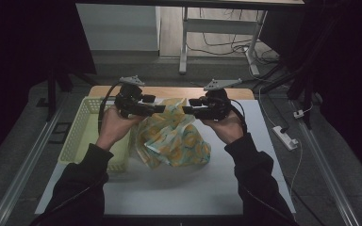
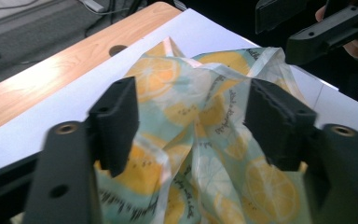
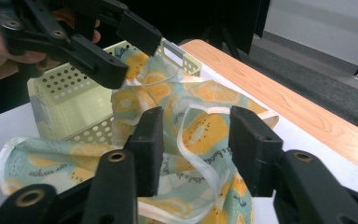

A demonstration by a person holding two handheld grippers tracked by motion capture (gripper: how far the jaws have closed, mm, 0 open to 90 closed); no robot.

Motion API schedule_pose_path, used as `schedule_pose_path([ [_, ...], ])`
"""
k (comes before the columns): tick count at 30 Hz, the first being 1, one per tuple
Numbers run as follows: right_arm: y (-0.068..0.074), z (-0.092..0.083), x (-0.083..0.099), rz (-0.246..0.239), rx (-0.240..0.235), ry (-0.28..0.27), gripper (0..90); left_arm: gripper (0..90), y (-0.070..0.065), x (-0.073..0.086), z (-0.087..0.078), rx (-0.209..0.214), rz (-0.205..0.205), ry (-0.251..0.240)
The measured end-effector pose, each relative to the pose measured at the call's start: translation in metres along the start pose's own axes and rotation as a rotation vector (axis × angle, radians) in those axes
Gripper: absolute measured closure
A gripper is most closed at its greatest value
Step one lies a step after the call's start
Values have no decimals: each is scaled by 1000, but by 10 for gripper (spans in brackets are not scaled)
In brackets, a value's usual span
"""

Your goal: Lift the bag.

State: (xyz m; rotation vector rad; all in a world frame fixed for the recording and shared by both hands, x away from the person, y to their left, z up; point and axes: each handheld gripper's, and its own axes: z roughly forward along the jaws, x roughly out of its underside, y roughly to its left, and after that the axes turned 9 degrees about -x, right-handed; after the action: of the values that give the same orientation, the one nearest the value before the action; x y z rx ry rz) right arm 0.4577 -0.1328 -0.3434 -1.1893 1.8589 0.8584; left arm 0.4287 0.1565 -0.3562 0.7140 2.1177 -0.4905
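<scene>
At the far left of the counter (image 1: 169, 188) stands a pale yellow perforated basket (image 1: 82, 129), its open top ready to take whatever is folded or bundled next to it. Just right of it, the left gripper (image 1: 158, 108) hovers over the near-left part of a crumpled cloth bag printed with lemon slices (image 1: 176, 139). In the left gripper view its fingers (image 2: 116, 123) stand apart with the fabric bunched between them, not pressed by either pad, so the cloth looks let go rather than held. The bag lies heaped at the middle of the counter, one edge touching the basket's right wall, its white-trimmed handles (image 3: 191, 144) loose on top. Further right, the right gripper (image 1: 188, 110) faces the left one across the heap. Its fingers (image 3: 251, 149) are likewise spread, straddling a raised fold without clamping it. Both probably hang over the heap to take a fresh hold for lifting it toward the basket.
</scene>
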Motion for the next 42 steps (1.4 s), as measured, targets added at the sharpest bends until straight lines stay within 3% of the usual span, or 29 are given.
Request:
schedule_pose_path([
  [7, 4, -1, 7, 11, 4, -2, 401, 151, -4, 15, -7, -22, -12, 25],
  [15, 8, -8, 20, 34, 13, -35, 246, 68, -5, 35, -16, -56, -16, 39],
  [20, 10, -13, 28, 41, 25, -34, 201, 29, -2, 49, -22, -37, -39, 20],
  [25, 11, -14, 37, 51, 45, -12, 94, 13, -3, 63, -29, -48, -31, 21],
  [33, 12, -17, 51, 53, 70, -8, 47, 0, -4, 87, -39, -63, -41, 17],
  [37, 12, -18, 59, 57, 76, -12, 30, 0, -5, 100, -40, -64, -62, 8],
  [42, 13, -17, 67, 38, 88, 20, 23, 0, -6, 117, -37, -66, -80, -12],
])
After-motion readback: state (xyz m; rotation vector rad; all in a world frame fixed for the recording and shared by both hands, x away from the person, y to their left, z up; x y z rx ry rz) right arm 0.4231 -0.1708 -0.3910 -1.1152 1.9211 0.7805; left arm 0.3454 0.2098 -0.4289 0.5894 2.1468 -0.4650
